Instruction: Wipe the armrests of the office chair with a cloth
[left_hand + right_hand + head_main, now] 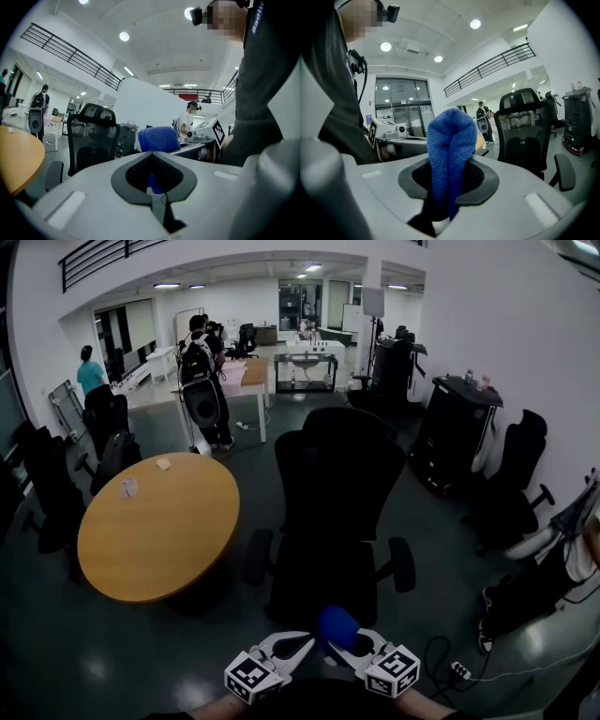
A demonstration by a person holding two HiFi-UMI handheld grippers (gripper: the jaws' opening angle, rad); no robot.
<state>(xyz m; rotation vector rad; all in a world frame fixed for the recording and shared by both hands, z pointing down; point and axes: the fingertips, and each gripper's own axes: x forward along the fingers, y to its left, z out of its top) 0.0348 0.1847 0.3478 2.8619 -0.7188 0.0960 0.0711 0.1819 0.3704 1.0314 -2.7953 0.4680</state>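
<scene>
R hand-held gripper (443, 201) clamped on blue cloth (451, 140).

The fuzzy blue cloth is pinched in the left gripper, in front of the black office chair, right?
No. The fuzzy blue cloth is pinched in the right gripper, in front of the black office chair; the right gripper view shows it.
</scene>
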